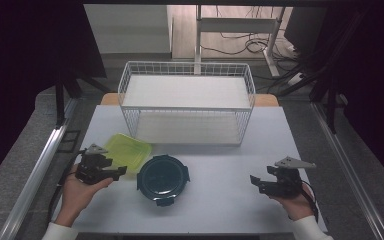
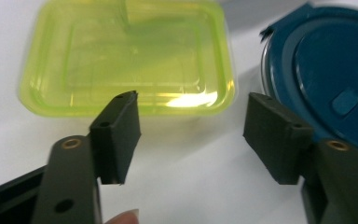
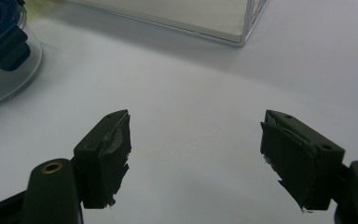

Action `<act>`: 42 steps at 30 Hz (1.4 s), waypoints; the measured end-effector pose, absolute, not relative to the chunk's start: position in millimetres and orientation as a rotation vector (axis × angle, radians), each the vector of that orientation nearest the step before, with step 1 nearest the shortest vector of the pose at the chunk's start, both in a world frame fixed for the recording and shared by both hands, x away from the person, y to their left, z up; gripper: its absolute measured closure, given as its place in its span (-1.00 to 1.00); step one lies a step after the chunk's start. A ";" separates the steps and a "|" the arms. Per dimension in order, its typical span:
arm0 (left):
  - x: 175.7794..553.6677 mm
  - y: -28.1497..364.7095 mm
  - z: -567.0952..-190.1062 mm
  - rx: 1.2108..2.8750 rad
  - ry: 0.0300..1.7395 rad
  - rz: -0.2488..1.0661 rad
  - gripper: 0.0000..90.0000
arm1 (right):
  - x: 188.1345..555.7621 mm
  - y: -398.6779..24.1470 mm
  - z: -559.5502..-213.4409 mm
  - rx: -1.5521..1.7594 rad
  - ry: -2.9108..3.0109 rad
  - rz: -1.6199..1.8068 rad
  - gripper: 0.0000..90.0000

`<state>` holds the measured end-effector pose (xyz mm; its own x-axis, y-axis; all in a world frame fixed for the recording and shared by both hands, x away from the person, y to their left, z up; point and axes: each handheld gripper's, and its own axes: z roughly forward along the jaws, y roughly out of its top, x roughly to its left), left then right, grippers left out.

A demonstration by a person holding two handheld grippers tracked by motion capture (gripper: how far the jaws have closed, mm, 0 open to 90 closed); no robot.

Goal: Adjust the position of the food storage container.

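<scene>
Left gripper (image 2: 191, 135) fingers (image 2: 119, 135) apart, green container (image 2: 126, 56) just beyond, untouched

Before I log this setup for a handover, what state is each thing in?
Green box: lid on, flat on the table.
Round container: blue lid on, upright.
Wire rack: upright, both shelves bare.
Left hand-held gripper: open, nothing between the jaws, facing the green box.
Right hand-held gripper: open, nothing held, over bare table.

Dim room, bright white table (image 1: 220, 200), dark vignetted corners, soft close-up blur
</scene>
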<state>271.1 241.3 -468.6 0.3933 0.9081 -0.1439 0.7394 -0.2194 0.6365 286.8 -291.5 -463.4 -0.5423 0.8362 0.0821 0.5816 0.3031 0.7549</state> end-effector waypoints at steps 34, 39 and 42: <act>286.5 211.1 -495.9 2.159 1.368 0.082 1.00 | 290.0 -294.0 -466.9 1.311 2.249 1.048 -0.45; 287.4 202.6 -494.5 2.195 1.354 0.123 1.00 | 290.1 -294.2 -466.5 1.309 2.248 1.050 -0.45; 287.4 202.2 -494.3 2.194 1.361 0.122 1.00 | 290.0 -294.0 -466.4 1.308 2.249 1.052 -0.45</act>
<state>287.4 202.2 -494.3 0.4834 0.8513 -0.2043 0.8014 -0.3363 0.4946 290.0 -294.0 -466.4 -0.5217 0.8498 0.0760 0.6029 0.3042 0.7375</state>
